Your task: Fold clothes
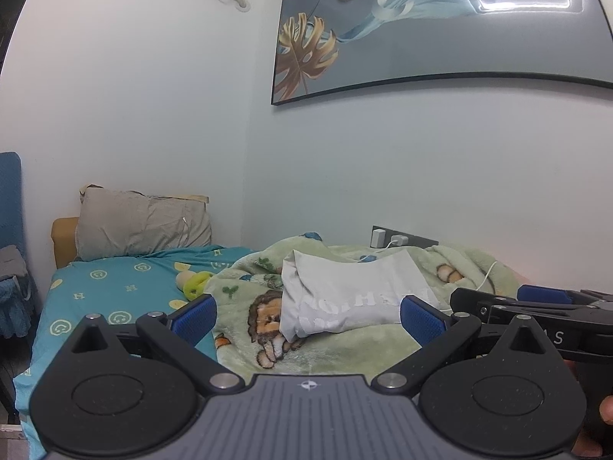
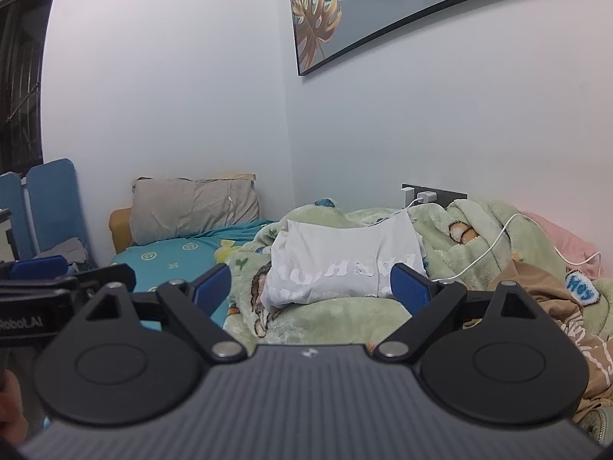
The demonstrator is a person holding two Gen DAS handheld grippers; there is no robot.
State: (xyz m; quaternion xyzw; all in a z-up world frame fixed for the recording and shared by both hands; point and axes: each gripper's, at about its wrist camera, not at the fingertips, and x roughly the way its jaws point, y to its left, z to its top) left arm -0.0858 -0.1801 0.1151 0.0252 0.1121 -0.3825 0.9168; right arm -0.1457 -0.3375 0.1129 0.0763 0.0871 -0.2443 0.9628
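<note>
Currently, status: both grippers hover above the near edge of the bed, neither touching cloth.
Left gripper (image 1: 308,316): jaws wide apart, nothing between the blue pads (image 1: 193,316); aimed at the shirt.
Right gripper (image 2: 310,287): jaws likewise spread, empty; seen from the left wrist it sits just beside the left one, on its right.
Shirt (image 1: 352,291): grey, pale lettering on the front, lying on the green blanket (image 1: 329,349) toward the wall edge of the bed. It reads as a compact rectangle with sides tucked under, so it looks already folded at least once; the hidden far side cannot be checked.
Blanket: rumpled, cartoon print, covers the right part of the bed; teal sheet (image 1: 115,291) is bare on the left, pillow (image 1: 143,224) at the head end.
Brown garment (image 2: 544,306): crumpled at the right edge of the bed beside the blanket, with a blue "Hey" patch; not folded.
Cable (image 2: 494,241): white charger lead runs from the wall socket over the blanket, ending near the shirt's right end.
Progress, judged: one item appears done or nearly so; the brown garment is left.
Risk, judged: the cable may snag if the shirt is lifted from its right end.
Next, judged: either a final fold or move on the shirt, or a turn to the brown garment.
</note>
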